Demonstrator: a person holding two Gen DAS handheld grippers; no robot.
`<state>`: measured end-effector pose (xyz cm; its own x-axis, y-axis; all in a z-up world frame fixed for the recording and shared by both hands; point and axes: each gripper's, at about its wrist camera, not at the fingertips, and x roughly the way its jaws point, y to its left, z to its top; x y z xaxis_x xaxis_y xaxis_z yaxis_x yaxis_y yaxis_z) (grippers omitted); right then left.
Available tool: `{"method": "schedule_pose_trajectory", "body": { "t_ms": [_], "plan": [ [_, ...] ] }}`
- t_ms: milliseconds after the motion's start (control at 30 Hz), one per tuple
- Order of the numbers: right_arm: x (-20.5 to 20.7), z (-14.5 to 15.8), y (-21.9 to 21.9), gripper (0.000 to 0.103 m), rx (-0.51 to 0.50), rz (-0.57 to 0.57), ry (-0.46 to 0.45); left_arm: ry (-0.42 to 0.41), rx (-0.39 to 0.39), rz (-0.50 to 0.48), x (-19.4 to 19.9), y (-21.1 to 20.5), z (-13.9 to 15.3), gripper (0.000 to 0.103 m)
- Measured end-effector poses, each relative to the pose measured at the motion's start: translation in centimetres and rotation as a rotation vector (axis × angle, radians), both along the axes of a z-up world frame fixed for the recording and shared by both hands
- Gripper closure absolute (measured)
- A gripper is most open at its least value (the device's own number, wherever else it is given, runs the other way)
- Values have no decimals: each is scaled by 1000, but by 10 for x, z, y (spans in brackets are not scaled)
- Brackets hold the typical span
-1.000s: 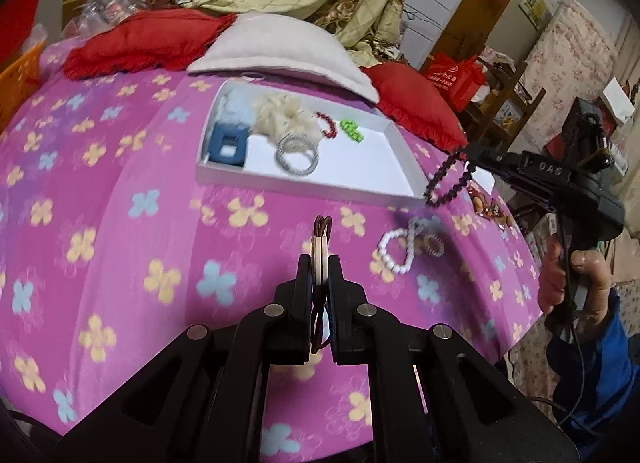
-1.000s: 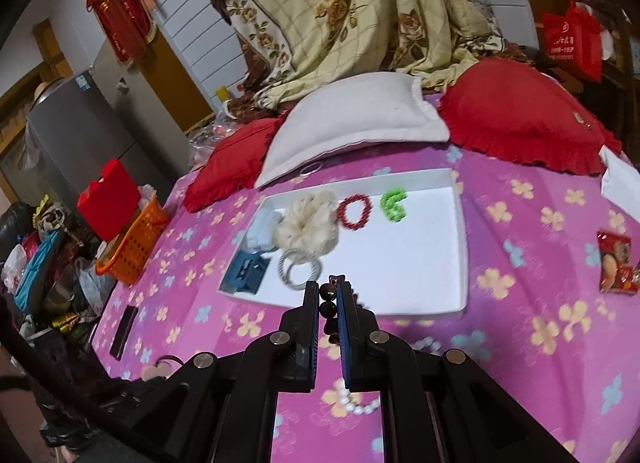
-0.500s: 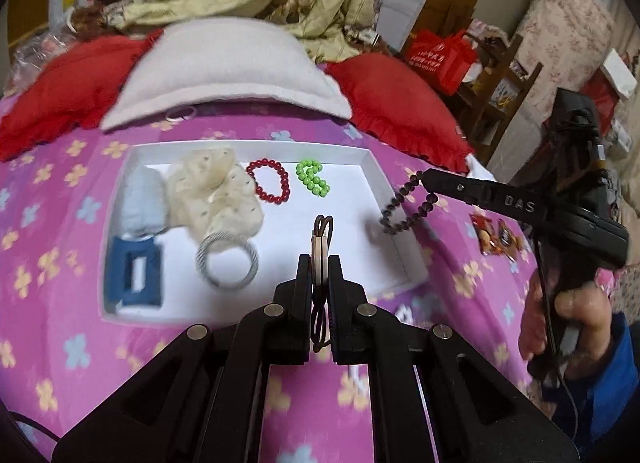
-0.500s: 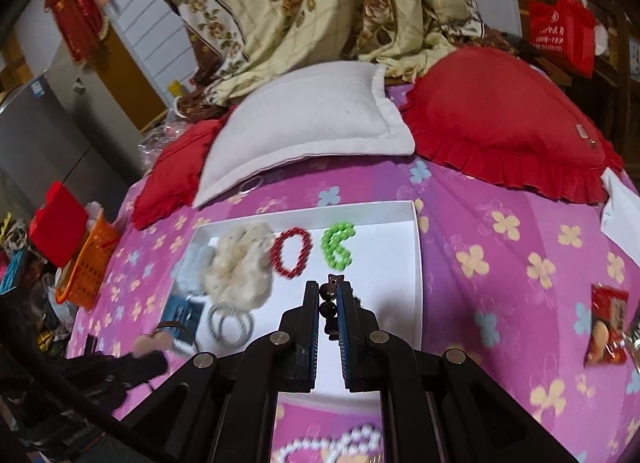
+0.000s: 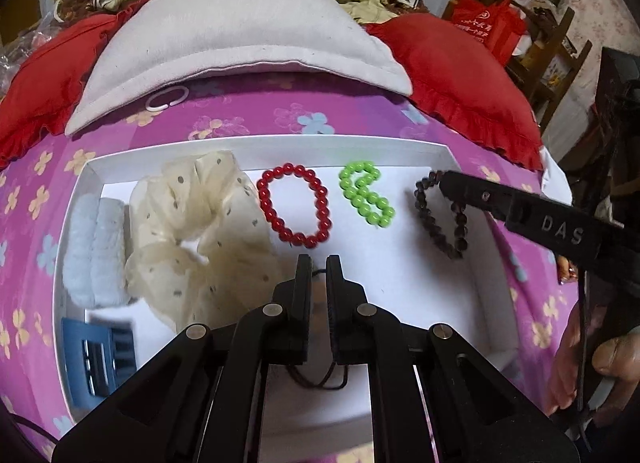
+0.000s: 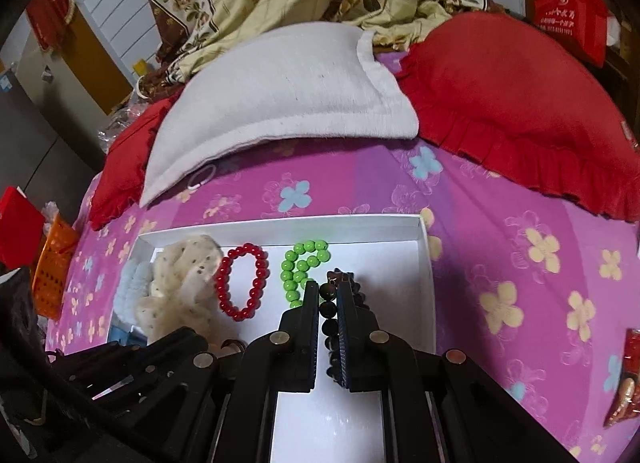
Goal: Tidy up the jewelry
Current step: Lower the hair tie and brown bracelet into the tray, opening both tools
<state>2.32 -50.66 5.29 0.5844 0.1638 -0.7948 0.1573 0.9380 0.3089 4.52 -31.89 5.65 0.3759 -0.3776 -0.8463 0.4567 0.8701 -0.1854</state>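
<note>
A white tray [image 5: 472, 167] lies on the pink flowered bedspread. In it lie a red bead bracelet [image 5: 294, 211], a green bead bracelet [image 5: 366, 193], a cream scrunchie [image 5: 196, 231], a pale blue fluffy band [image 5: 94, 247] and a blue clip [image 5: 102, 355]. My right gripper [image 6: 328, 295] is shut on a dark bead bracelet [image 6: 330, 309], which hangs over the tray's right part [image 5: 440, 223]. My left gripper [image 5: 319, 263] is low over the tray's middle, jaws slightly apart, with a brown cord loop [image 5: 320, 377] lying under it.
A white pillow [image 5: 240, 35] and red cushions [image 5: 460, 71] lie behind the tray. A thin white ring [image 5: 166, 97] lies by the pillow. An orange basket [image 6: 52, 271] stands at the bed's left edge. Snack packets [image 6: 624, 379] lie at the right.
Both grippers moved forward and down over the tray. The left jaws opened a little and the cord piece dropped out from between them. The dark bracelet now hangs low over the tray.
</note>
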Motion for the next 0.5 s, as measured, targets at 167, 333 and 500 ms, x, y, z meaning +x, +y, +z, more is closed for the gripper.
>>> {"method": "schedule_pose_trajectory", "body": {
  "t_ms": [167,333,500],
  "plan": [
    [1,-6,1,69,-12,-12,20,17,-29,-10,1,4,2,93],
    [-29,14,6,60,-46,-13,-35,23,-88,1,-16,23,23,85],
    [-69,21,62,60,-173,129,-62,-34,-150,41,-68,78,58,82]
  ]
}}
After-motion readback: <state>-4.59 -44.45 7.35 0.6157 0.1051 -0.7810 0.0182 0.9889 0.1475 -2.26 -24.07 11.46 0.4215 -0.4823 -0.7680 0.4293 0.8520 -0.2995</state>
